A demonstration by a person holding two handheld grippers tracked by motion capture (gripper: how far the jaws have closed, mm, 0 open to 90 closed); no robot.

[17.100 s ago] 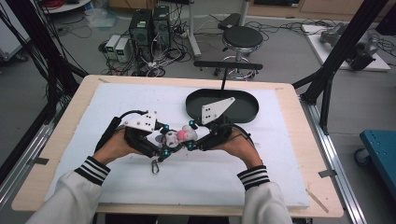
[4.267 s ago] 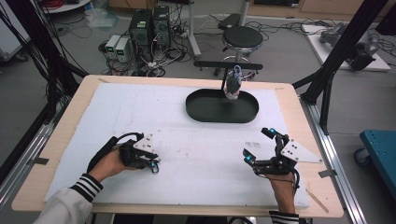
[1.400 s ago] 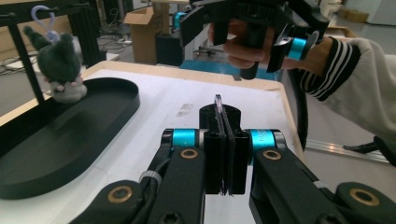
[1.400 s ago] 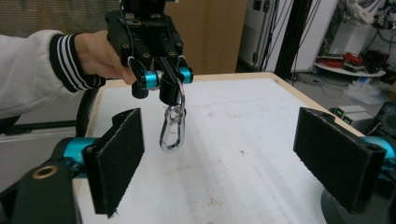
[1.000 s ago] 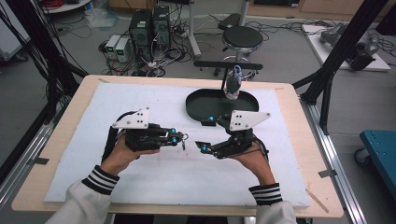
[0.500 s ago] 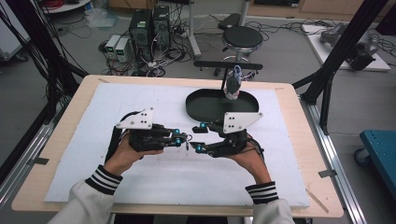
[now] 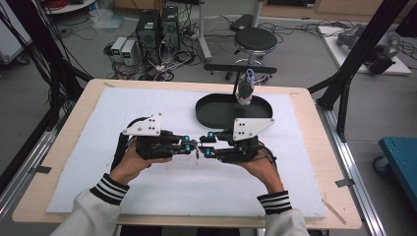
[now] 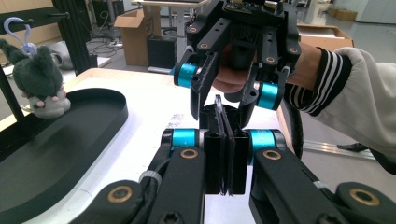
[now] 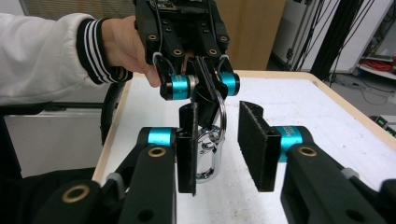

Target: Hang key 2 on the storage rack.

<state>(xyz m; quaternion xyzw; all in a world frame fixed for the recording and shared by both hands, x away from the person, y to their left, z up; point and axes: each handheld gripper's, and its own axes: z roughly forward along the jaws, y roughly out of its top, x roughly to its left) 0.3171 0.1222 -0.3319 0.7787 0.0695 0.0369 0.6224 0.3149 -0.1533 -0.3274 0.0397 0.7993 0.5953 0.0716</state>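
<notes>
Two grippers meet tip to tip over the middle of the white counter [image 7: 147, 103]. A person holds one in each hand.

The left gripper [image 7: 193, 146] has its jaws pressed tight together on a key ring [image 9: 220, 112]. The thin ring sticks out past the tips of those jaws, as the left gripper view shows. In the right gripper view a silver clip [image 9: 208, 156] hangs down from the ring.

The right gripper [image 7: 203, 144] points straight at the left one. Its jaws have just been closing, but they are not shut: a narrow gap is left between them. The ring and the clip sit in that gap. They are close to the jaw that shows at the left of the right gripper view, and well off the other jaw. I cannot tell if the clip touches that near jaw. The pads do not squeeze it.

Beyond the jaws lies a black oval tray [image 7: 211, 110] on the counter. A small grey plush toy [image 8: 39, 81] with pink paws sits at the tray's far rim. It has a pale purple loop on its head. The toy is well apart from both sets of jaws.

The person's sleeves [image 7: 105, 189] are white with black stripes at the cuffs.
</notes>
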